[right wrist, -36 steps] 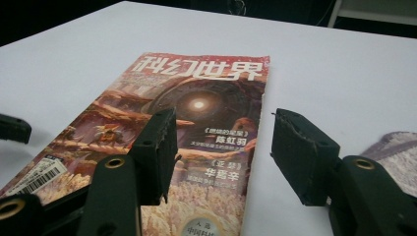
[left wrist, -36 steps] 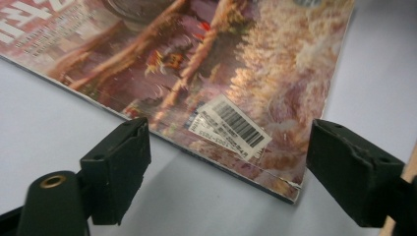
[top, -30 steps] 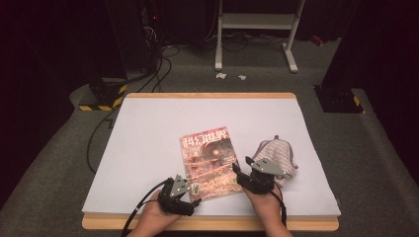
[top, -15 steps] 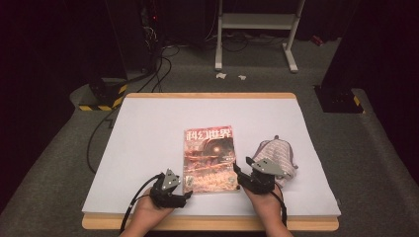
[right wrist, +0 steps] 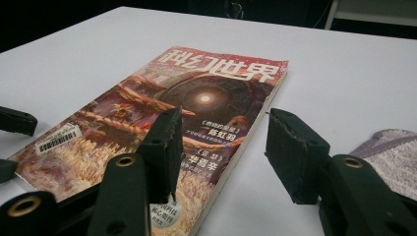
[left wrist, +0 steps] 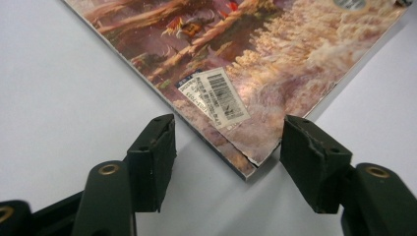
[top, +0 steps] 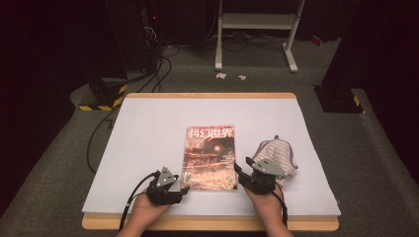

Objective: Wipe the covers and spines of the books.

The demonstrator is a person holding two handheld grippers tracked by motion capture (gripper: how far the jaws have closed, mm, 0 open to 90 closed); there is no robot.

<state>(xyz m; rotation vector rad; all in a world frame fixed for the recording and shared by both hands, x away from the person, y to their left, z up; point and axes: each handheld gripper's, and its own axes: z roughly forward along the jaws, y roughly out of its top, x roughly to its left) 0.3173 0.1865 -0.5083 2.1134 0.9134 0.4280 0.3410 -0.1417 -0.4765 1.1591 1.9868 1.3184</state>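
On the surface (top: 148,128): a magazine (top: 210,157) is laid flat with its cover up, near the middle and towards the near edge; a grey striped cloth pouch (top: 279,155) is set well to its right, apart from it.

Magazine, change: against the earlier high views it has been turned from a tilted lie to one nearly square with the surface's edges, title at the far end.

Left gripper (top: 184,189): it has been drawn a little leftward off the magazine and is now placed at the near left corner. In the left gripper view that corner, beside the barcode label (left wrist: 214,93), is seen between the jaws but untouched by either pad. The jaws have just been closing, yet the gripper is still apart, with nothing held.

Right gripper (top: 237,169): it is kept at the magazine's near right edge, as in the earlier views. In the right gripper view (right wrist: 221,147) one jaw is seen over the cover and the other over the bare surface, so the spine edge is straddled. The jaws have just been closing slightly; no pinch on the magazine can be made out, so it is read as open and empty.

Meaning for the work: the straightening is judged done or nearly so, and a grasp at the near corners is judged to be prepared, perhaps to lift or open the magazine.

Risk: the thin corner may be slid rather than caught if the jaws are closed flat on the surface.
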